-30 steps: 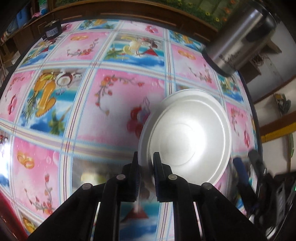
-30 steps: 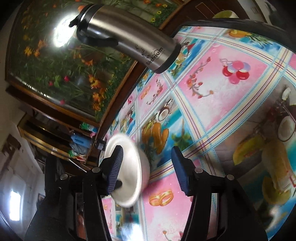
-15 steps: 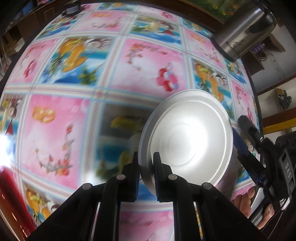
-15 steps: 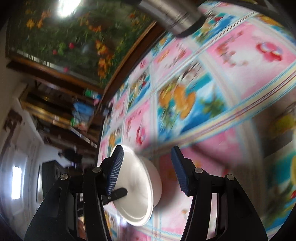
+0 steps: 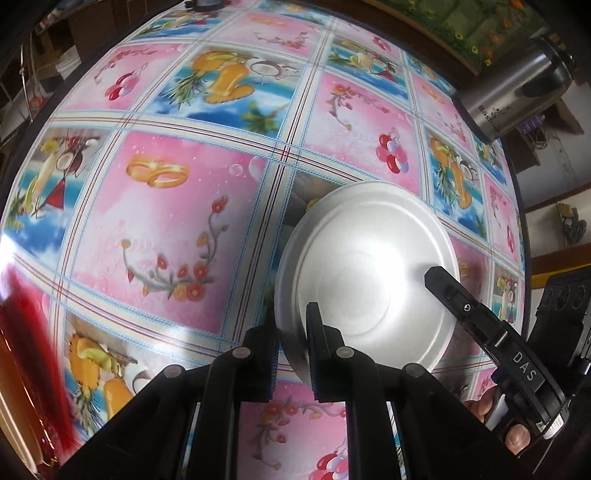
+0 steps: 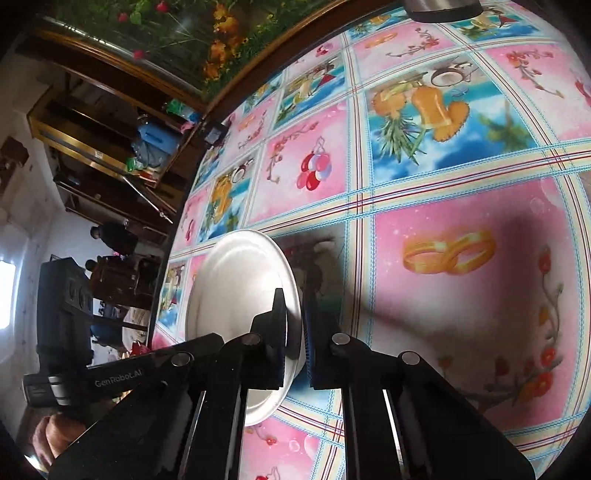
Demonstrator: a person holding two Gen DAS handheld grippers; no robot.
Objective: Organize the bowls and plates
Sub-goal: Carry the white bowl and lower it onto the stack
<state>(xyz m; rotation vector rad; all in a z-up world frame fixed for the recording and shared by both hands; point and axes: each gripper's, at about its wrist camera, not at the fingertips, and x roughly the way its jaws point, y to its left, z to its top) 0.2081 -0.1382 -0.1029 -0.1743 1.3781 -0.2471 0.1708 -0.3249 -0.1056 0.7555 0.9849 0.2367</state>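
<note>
A shallow steel bowl hangs tilted over the patterned tablecloth, held from two sides. My left gripper is shut on its near rim. In the left wrist view, one finger of my right gripper lies across the bowl's inside at the right rim. From the right wrist view, the bowl stands edge-on. My right gripper is closing on the bowl's rim, and its pads press on it. The left gripper's body shows at the left.
A steel thermos flask stands at the table's far right corner. A red blurred thing is at the left edge. Wooden shelves and a flowered panel lie beyond the table. A hand holds the left gripper.
My right gripper stood open beside the bowl; now its jaws have come together on the rim. Both grippers and the bowl have travelled across the table, and the right one has rolled.
</note>
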